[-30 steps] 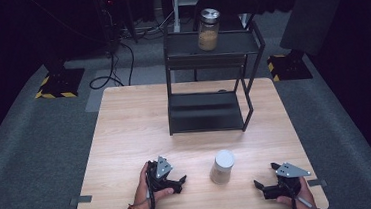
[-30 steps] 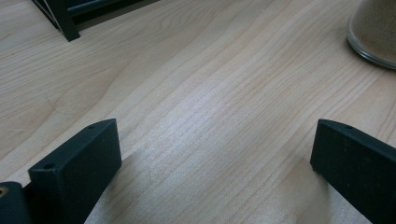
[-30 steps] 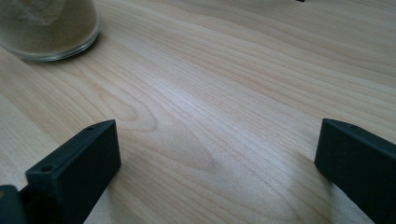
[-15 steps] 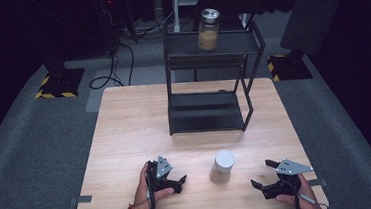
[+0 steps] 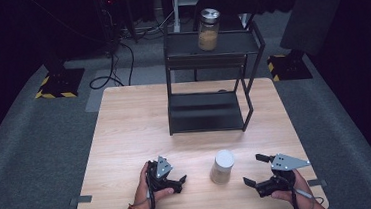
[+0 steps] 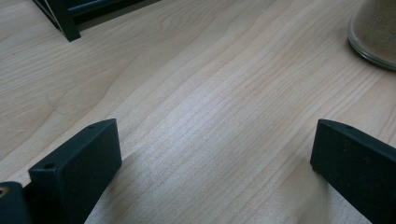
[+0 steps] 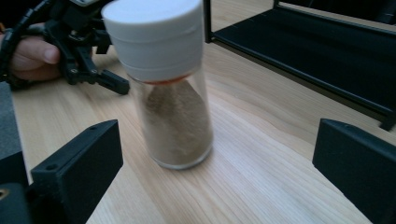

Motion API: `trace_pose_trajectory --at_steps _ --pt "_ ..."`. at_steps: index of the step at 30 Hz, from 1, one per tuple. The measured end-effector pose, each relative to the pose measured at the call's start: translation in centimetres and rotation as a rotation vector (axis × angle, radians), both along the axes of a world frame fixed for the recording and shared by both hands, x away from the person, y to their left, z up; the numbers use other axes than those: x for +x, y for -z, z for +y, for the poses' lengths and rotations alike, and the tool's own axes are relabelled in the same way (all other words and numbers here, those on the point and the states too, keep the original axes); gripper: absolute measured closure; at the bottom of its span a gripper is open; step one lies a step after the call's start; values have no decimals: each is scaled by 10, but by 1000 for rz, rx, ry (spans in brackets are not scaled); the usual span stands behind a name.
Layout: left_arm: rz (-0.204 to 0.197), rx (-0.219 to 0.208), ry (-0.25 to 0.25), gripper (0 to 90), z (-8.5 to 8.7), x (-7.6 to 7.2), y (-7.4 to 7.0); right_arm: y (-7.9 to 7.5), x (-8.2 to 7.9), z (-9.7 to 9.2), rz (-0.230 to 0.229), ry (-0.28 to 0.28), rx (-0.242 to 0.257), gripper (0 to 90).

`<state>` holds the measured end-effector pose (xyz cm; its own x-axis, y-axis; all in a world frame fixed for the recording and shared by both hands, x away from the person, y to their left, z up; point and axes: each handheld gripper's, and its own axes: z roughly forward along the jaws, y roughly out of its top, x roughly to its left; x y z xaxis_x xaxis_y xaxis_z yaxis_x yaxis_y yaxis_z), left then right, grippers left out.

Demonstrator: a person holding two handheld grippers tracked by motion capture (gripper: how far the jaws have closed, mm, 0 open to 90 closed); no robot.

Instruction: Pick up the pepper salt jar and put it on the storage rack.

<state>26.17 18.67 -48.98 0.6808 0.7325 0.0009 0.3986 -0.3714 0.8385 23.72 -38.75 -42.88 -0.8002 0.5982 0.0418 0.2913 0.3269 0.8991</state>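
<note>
A glass jar [image 5: 222, 166] with a white lid and brown powder stands upright on the wooden table [image 5: 130, 134], near its front edge. My right gripper [image 5: 254, 170] is open just right of the jar, jaws pointing left at it. In the right gripper view the jar [image 7: 170, 93] stands slightly ahead of the open jaws and left of centre, untouched. My left gripper [image 5: 179, 181], held in a hand, rests open left of the jar. In the left gripper view bare wood lies between the jaws and the jar's base [image 6: 376, 32] is at the top right.
A black two-tier metal rack [image 5: 209, 107] stands at the back middle of the table. On its top shelf is a second jar [image 5: 208, 30] with a metal lid and tan contents. The rack's lower shelf [image 7: 317, 42] lies just beyond the white-lidded jar.
My right gripper has crept a little to the left, closer to the white-lidded jar. The left gripper and the jar have stayed put.
</note>
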Motion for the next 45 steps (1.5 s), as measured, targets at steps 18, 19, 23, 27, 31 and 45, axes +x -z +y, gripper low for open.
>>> trace_pose_trajectory --at_steps 18,19,23,27,31,45 --pt "0 0 0 17 0 0 0 0 19 31 -2 -85 19 14" --pt "0 0 0 17 0 0 0 0 20 33 0 -90 20 14" --pt "0 0 0 18 0 0 0 2 24 39 4 -103 27 14" --pt "-1 1 0 18 0 0 0 5 27 46 8 -117 34 19" --pt "-1 1 0 18 0 0 0 7 30 52 16 -127 39 52" --pt "-1 0 0 18 0 0 0 21 29 59 -25 -83 79 234"
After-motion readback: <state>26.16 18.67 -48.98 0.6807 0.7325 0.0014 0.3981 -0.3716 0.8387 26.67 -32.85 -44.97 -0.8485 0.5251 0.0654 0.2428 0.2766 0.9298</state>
